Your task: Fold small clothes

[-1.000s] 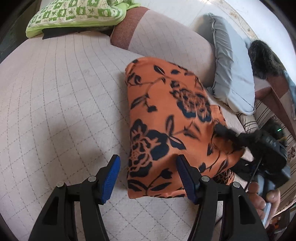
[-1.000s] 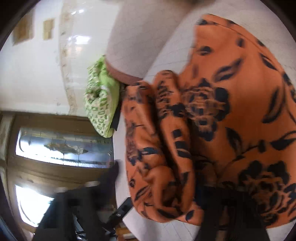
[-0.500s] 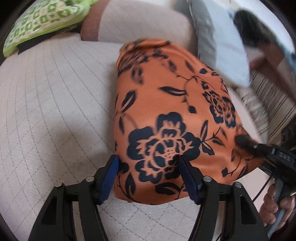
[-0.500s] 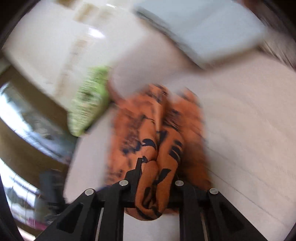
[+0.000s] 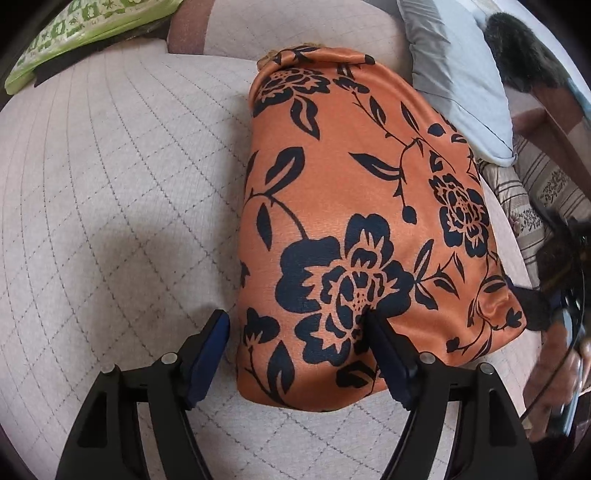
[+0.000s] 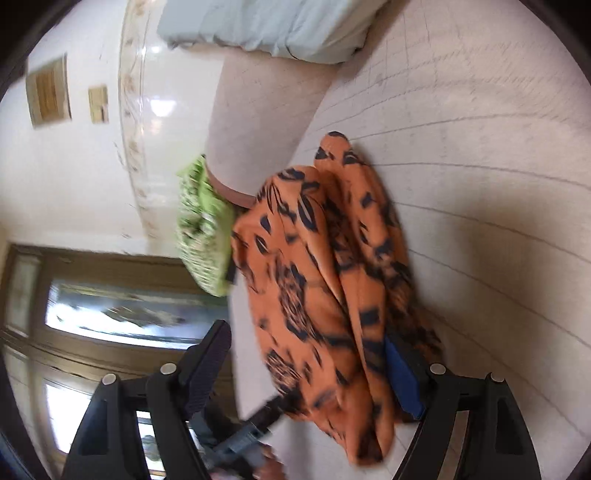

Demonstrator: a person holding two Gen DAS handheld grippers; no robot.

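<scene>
An orange garment with a black floral print (image 5: 351, 206) lies folded on the quilted beige sofa seat (image 5: 110, 184). My left gripper (image 5: 295, 347) is open, its blue-padded jaws straddling the garment's near left corner, the right finger resting on the cloth. My right gripper (image 6: 310, 365) is open around the garment's folded edge (image 6: 332, 280); its right finger lies under or against the cloth. The right gripper also shows in the left wrist view (image 5: 554, 295) at the garment's right corner.
A green patterned cushion (image 5: 85, 26) lies at the back left. A grey pillow (image 5: 454, 70) leans at the back right beside a striped cloth (image 5: 543, 192). The sofa backrest (image 5: 295, 29) rises behind the garment. A door and tiled wall show in the right wrist view.
The right gripper has opened and released the bunched garment edge. The garment has been folded over and now lies flatter. The left gripper has moved closer over its near corner.
</scene>
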